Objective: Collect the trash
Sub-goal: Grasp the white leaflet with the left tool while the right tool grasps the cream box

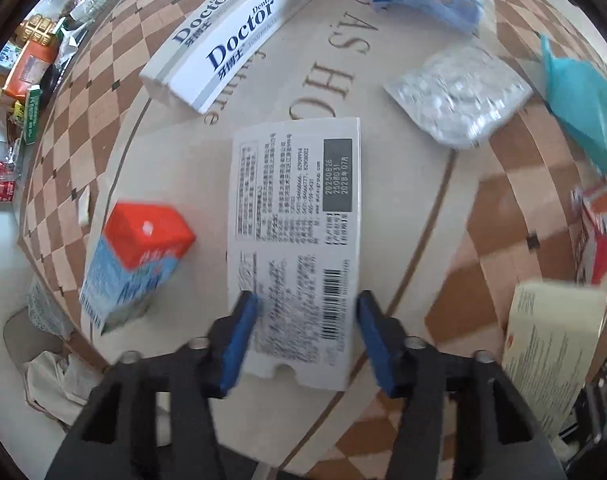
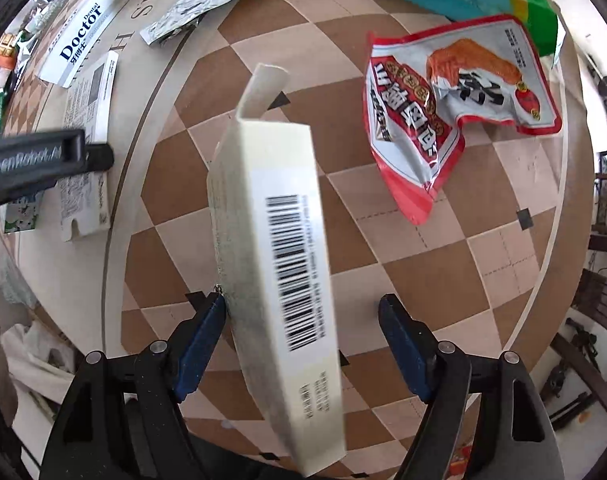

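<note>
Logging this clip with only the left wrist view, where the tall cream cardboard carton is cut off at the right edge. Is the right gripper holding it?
Observer: Not gripped. The right gripper straddles the tall cream cardboard carton; one pad touches it, the other stands clear.
Operator: Lying flat?
Observer: No, it stands on a narrow long side on the checkered tabletop, barcode face up.
Operator: Sealed?
Observer: No, its far end flap stands open.
</note>
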